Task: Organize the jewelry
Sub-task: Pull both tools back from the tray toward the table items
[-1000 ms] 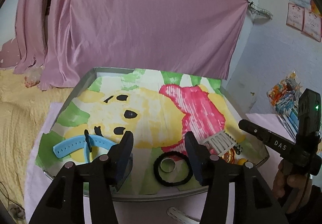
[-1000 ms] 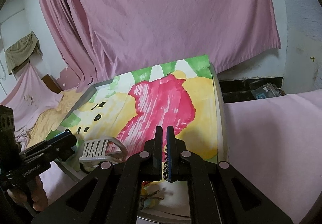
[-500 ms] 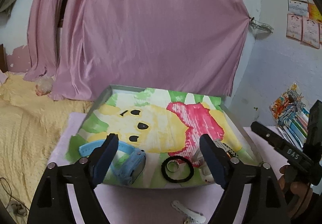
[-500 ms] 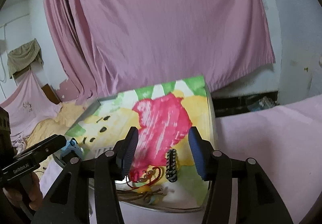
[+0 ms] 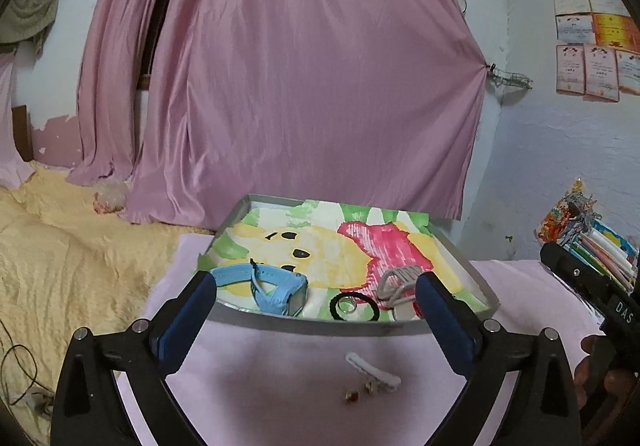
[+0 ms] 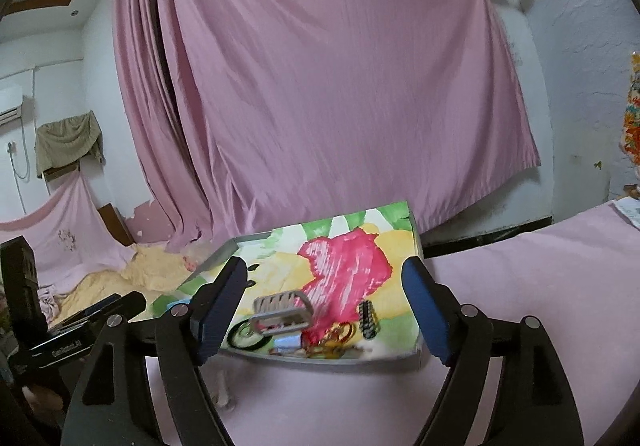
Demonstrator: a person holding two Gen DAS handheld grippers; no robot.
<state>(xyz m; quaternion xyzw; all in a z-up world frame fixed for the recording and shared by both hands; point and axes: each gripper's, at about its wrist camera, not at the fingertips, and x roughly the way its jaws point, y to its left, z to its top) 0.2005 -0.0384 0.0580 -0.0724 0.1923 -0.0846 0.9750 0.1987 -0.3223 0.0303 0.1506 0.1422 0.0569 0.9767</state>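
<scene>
A metal tray (image 5: 312,322) lined with a bright cartoon drawing rests on pink cloth. In it lie a blue watch (image 5: 276,288), a black hair tie (image 5: 332,305) around a small ring (image 5: 346,305), and a silver watch band (image 5: 400,280). The right wrist view adds a black beaded bracelet (image 6: 368,320) and gold and red bangles (image 6: 336,338) near the tray's (image 6: 320,360) front. My left gripper (image 5: 316,286) hangs in front of the tray, its jaws opening with nothing between them. My right gripper (image 6: 324,278) is likewise back from the tray, jaws opening and empty.
A white hair clip (image 5: 372,368) and two small earrings (image 5: 352,396) lie on the pink cloth in front of the tray. A yellow blanket (image 5: 60,254) spreads to the left. Pink curtains (image 5: 304,85) hang behind. Stacked coloured papers (image 5: 592,238) sit at the right.
Both grippers have drawn back from the tray and opened wide. The left one let go of the blue watch, the right one of the black beaded bracelet; both now lie in the tray.
</scene>
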